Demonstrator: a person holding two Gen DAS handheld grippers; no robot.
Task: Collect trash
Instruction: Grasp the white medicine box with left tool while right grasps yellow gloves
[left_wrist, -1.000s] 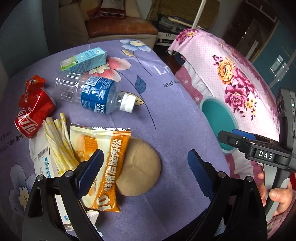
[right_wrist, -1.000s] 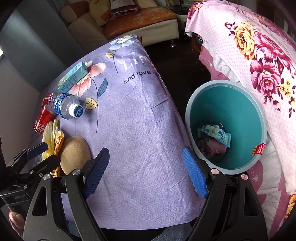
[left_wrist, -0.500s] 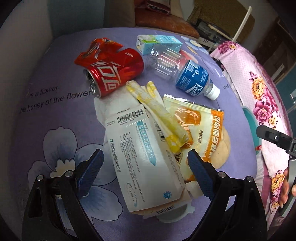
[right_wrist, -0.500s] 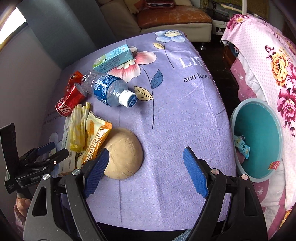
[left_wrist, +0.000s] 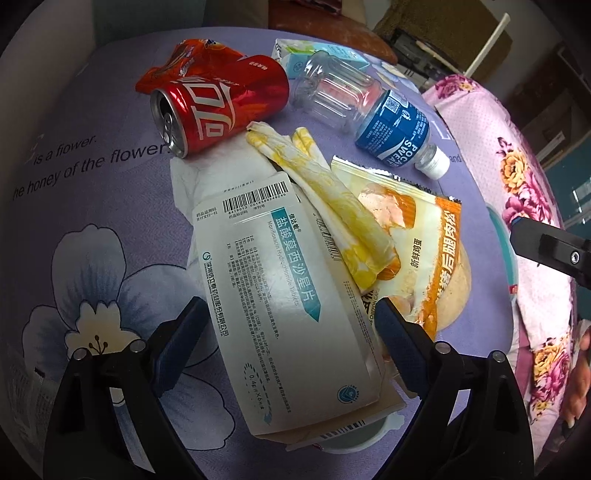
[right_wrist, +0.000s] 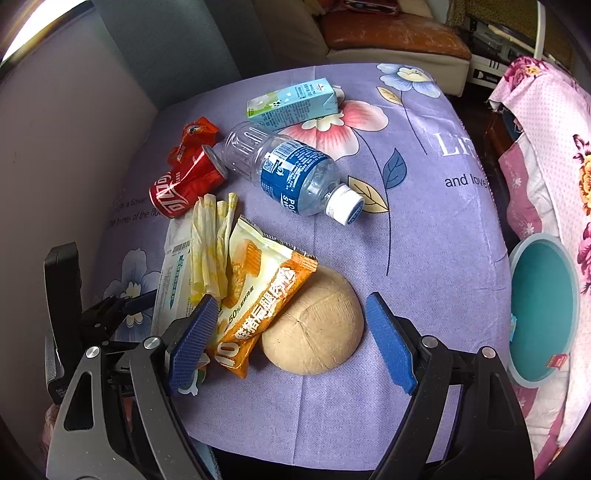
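The left hand-held gripper (left_wrist: 290, 328) is held wide apart over the flattened white medicine box (left_wrist: 280, 280), nothing gripped; the right hand-held gripper (right_wrist: 291, 339) is likewise spread wide, straddling the round brown bun (right_wrist: 314, 328) and orange snack wrapper (right_wrist: 258, 295); a red can (left_wrist: 218, 107), clear bottle (left_wrist: 369, 114) and milk carton (right_wrist: 295, 103) lie on the purple-clothed bench (right_wrist: 424, 240); the teal bin (right_wrist: 543, 310) is seen beside its right edge.
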